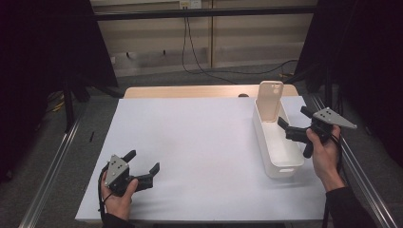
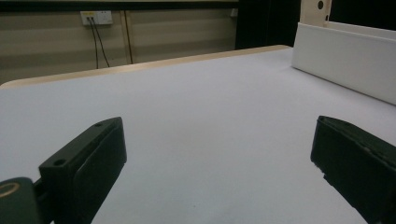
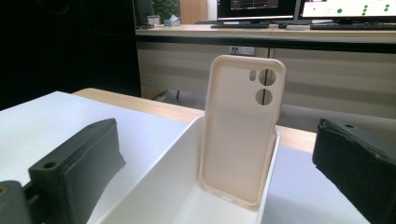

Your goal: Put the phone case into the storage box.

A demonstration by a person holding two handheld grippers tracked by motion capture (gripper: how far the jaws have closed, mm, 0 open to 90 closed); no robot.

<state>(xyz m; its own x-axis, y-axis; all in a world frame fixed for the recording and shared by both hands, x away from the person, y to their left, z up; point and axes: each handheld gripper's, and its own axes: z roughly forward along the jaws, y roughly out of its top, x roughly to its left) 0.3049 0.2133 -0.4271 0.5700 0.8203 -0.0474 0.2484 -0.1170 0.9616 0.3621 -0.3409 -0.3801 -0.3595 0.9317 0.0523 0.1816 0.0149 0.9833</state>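
Phone case (image 1: 270,100) of pale beige colour stands upright at the far end of a long white plastic bin (image 1: 287,161), leaning against the bin's far short wall, with its camera holes at the top. In the right gripper view the phone case (image 3: 240,135) shows its hollow inner side toward the camera, and its lower edge rests on the floor of the bin (image 3: 144,196). The bin lies on the right part of the counter (image 1: 190,137), which is covered with a white sheet, and its long side runs away from the person. The right gripper (image 1: 294,121) is held by the person's right hand (image 1: 324,154) just beside the right wall of the bin, near its middle; its jaws are spread wide and hold nothing, and they point toward the phone case, which stays apart from them. The left gripper (image 1: 142,161) is in the person's left hand (image 1: 118,197) at the near left part of the counter, well apart from the bin. Its jaws are also spread wide and empty, low over the white sheet. In the left gripper view the bin's (image 2: 345,58) side wall appears far at the right, and the top of the phone case (image 2: 315,11) rises above it.
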